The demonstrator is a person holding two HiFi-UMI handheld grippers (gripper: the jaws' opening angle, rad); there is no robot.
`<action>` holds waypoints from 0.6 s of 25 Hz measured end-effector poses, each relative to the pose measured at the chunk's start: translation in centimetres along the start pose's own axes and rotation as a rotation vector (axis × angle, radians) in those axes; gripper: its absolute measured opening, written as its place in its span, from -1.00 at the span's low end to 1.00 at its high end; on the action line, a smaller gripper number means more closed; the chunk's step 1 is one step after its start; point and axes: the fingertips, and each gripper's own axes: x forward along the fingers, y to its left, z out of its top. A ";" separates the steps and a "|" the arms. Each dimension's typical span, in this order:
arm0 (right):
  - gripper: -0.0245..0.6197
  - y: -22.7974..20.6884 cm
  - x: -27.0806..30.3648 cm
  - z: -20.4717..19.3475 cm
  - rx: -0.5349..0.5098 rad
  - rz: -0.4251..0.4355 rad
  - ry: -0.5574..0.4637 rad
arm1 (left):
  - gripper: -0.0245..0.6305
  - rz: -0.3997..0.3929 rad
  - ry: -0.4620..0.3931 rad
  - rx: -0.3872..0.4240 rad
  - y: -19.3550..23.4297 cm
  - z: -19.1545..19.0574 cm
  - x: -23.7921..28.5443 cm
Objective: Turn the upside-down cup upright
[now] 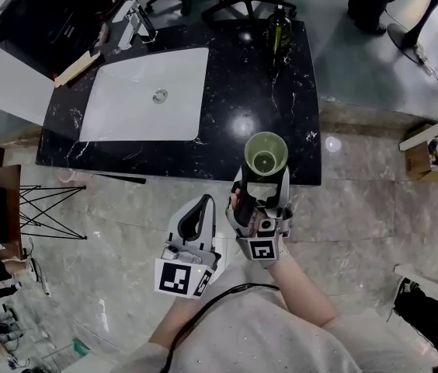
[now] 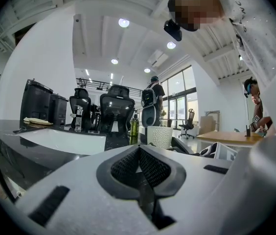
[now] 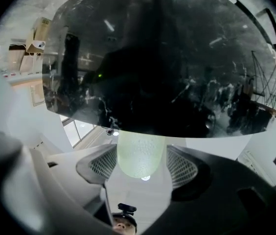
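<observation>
Right gripper [image 1: 263,183], lower centre of the head view: jaws closed on the sides of a pale green textured cup [image 1: 265,155]. The cup's open mouth faces up toward the head camera, and it is held over the front edge of the black marble desk [image 1: 234,92]. In the right gripper view the cup sits squarely between the pads.

Left gripper [image 1: 203,204], just left of the right one and off the desk: jaws together, nothing held.

White sink [image 1: 126,107] in the upper left. Green bottle [image 1: 279,29] at the far desk edge.
</observation>
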 end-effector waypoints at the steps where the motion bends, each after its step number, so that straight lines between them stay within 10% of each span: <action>1: 0.06 0.1 0.0 -0.1 -0.008 0.003 0.008 | -0.90 -0.001 0.000 0.000 0.0 0.0 0.0; 15: 0.07 -0.5 -0.9 -3.0 -0.240 -0.107 0.162 | -0.90 -0.007 -0.015 -0.011 0.2 -0.1 -0.8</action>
